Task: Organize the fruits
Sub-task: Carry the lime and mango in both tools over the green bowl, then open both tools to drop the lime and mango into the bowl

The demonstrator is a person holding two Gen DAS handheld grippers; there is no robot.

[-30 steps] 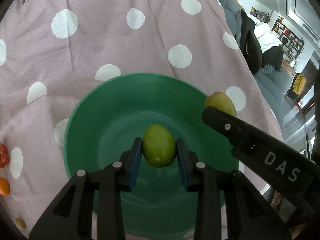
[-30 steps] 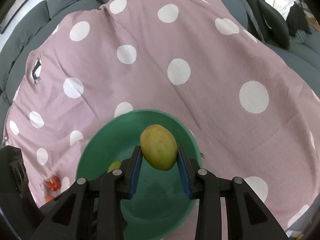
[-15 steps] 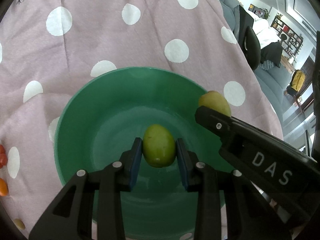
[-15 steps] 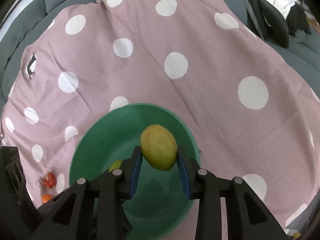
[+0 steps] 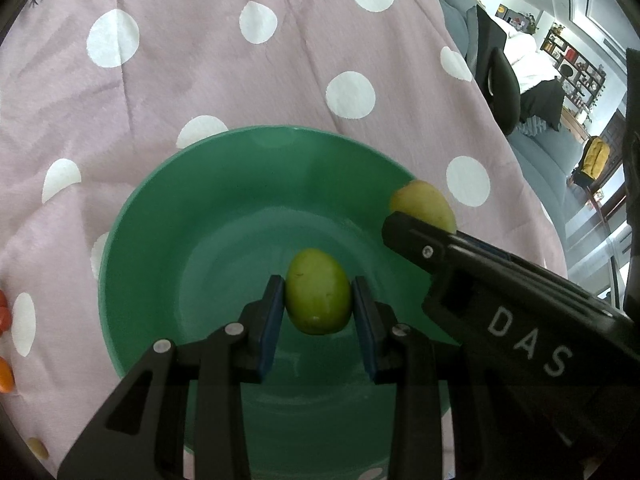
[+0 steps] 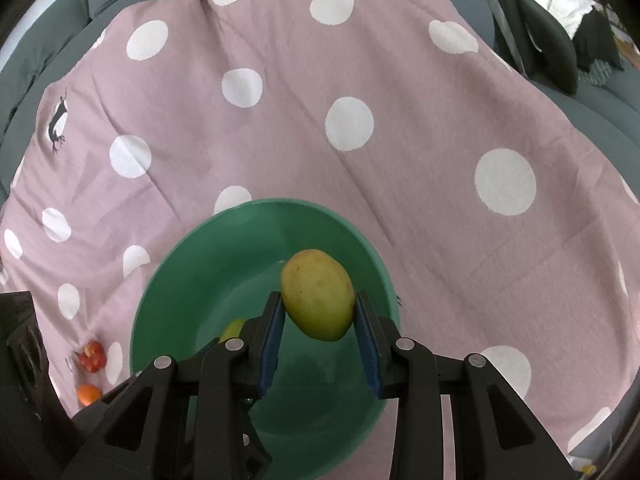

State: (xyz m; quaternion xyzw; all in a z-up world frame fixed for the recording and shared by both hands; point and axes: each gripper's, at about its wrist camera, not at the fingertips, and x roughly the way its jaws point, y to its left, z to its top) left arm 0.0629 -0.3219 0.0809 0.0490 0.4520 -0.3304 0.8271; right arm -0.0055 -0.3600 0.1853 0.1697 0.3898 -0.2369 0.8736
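A green bowl (image 5: 160, 240) (image 6: 180, 280) rests on a pink cloth with white dots. My left gripper (image 5: 318, 304) is shut on a small green fruit (image 5: 318, 296) and holds it over the middle of the bowl. My right gripper (image 6: 318, 312) is shut on a larger yellow-green fruit (image 6: 318, 296) above the bowl's right side. In the left wrist view that yellow fruit (image 5: 424, 204) and the right gripper's black finger show at the bowl's right rim. In the right wrist view a sliver of the green fruit (image 6: 233, 328) peeks out behind the left gripper.
Small red fruits (image 6: 92, 356) and an orange one (image 6: 89, 394) lie on the cloth left of the bowl. The orange one (image 5: 5, 374) and a yellowish piece (image 5: 38, 446) show at the left edge. Grey sofa cushions (image 6: 560, 52) surround the cloth.
In the left wrist view the bowl has slid down and right and looks larger, so the left gripper has moved further over it. Both fruits stay gripped.
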